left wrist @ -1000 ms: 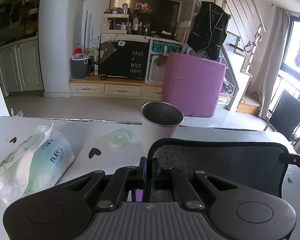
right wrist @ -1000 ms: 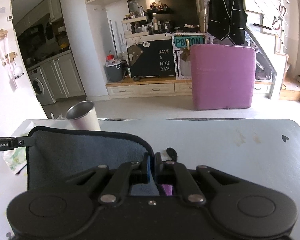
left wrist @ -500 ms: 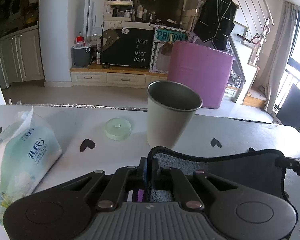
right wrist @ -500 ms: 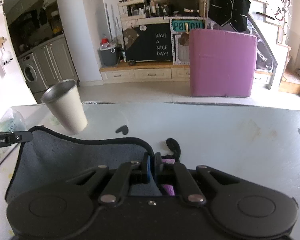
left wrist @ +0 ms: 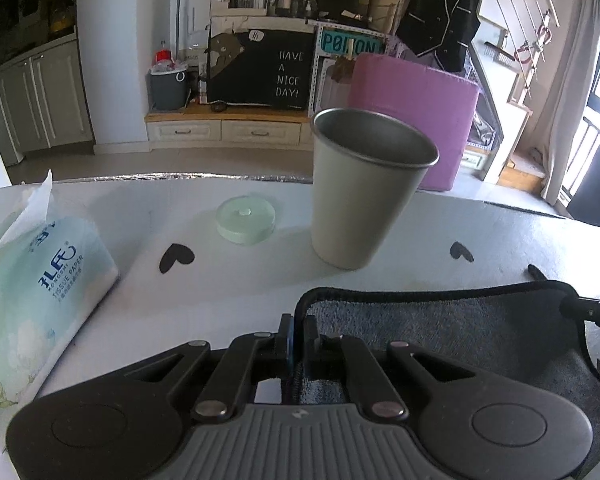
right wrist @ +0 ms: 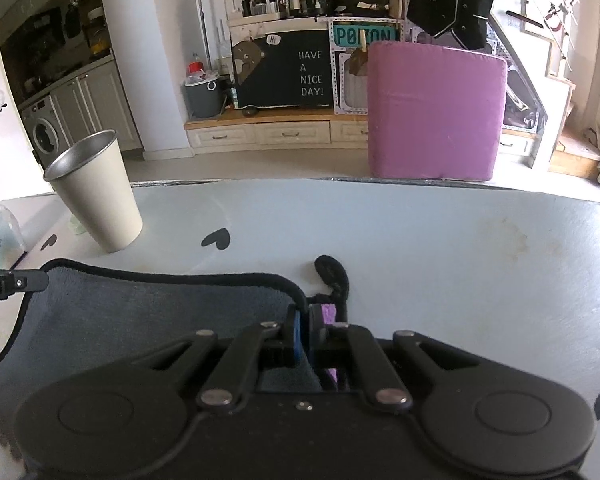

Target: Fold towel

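A dark grey towel (left wrist: 440, 328) with black edging hangs stretched between my two grippers, low over the white table (left wrist: 228, 304). My left gripper (left wrist: 298, 330) is shut on the towel's left corner. My right gripper (right wrist: 305, 322) is shut on the towel's right corner; the towel (right wrist: 148, 312) spreads to its left. A black hanging loop (right wrist: 332, 274) sticks out by the right corner. Each gripper's tip shows at the edge of the other's view.
A metal cup (left wrist: 364, 196) stands just beyond the towel, also in the right wrist view (right wrist: 96, 196). A pale green round lid (left wrist: 246, 219) and a tissue pack (left wrist: 32, 292) lie at the left. Black heart stickers (right wrist: 216, 239) dot the table.
Both grippers have lowered and moved forward with the towel toward the cup. The towel's top edge has dropped from above the cup's rim to below its base.
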Available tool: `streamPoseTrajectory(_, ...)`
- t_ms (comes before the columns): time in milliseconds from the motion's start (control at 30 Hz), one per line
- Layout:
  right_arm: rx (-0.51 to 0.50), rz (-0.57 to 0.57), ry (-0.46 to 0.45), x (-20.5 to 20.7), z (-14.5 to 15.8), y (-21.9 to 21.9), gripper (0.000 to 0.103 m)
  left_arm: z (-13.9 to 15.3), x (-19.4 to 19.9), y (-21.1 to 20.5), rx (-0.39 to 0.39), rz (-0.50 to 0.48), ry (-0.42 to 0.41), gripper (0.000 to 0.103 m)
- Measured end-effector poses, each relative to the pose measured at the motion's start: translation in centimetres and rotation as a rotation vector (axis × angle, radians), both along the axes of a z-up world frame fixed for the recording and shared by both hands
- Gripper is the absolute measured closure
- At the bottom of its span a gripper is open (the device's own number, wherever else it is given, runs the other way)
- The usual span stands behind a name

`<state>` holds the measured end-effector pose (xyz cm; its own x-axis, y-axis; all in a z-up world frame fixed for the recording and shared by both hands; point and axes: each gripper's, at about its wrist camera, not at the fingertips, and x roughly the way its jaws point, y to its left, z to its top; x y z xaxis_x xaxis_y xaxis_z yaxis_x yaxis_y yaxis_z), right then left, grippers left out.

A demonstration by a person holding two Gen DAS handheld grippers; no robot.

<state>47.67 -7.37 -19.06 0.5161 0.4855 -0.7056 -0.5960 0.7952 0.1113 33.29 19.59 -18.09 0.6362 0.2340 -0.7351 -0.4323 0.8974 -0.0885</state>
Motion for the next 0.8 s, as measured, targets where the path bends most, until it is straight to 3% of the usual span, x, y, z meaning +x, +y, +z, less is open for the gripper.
streamPoseTrajectory(133, 0.009, 0.009, 0.013, 0.0, 0.1, 0.1, 0.072, -0.1, 0.1, 0.0, -0.005, 0.004, 0.014, 0.093)
streamPoseTrajectory(167, 0.006, 0.005, 0.008, -0.1, 0.1, 0.1, 0.07, 0.0, 0.2, 0.0, 0.0, 0.006, 0.025, 0.091)
streamPoseTrajectory(267, -0.031, -0.012, 0.015, -0.1, 0.0, 0.2, 0.062, -0.3, 0.5, -0.1, 0.012, 0.009, 0.06, 0.068)
streamPoseTrajectory(300, -0.042, -0.021, 0.018, 0.0, -0.1, 0.1, 0.058, -0.3, 0.5, -0.2, 0.014, 0.008, 0.066, 0.056)
streamPoseTrajectory(367, -0.062, -0.028, 0.02, 0.0, -0.3, 0.0, 0.043, -0.2, 0.4, -0.2, 0.02, 0.003, 0.071, 0.042)
streamPoseTrajectory(433, -0.066, -0.029, 0.019, -0.1, -0.2, -0.3, 0.034, 0.0, 0.3, -0.3, 0.026, -0.004, 0.073, 0.024)
streamPoseTrajectory(567, -0.044, -0.036, 0.026, -0.1, 0.3, -0.9, 0.006, 0.6, 0.1, -0.6, 0.025, -0.006, 0.072, 0.013)
streamPoseTrajectory(700, -0.025, -0.018, 0.009, -0.7, 1.2, -1.3, 0.001, 1.4, -0.1, -1.1, 0.028, -0.014, 0.069, 0.0)
streamPoseTrajectory(800, -0.02, -0.01, -0.002, -1.3, 2.0, -1.5, 0.001, 2.0, -0.4, -1.7, 0.018, -0.024, 0.073, 0.0)
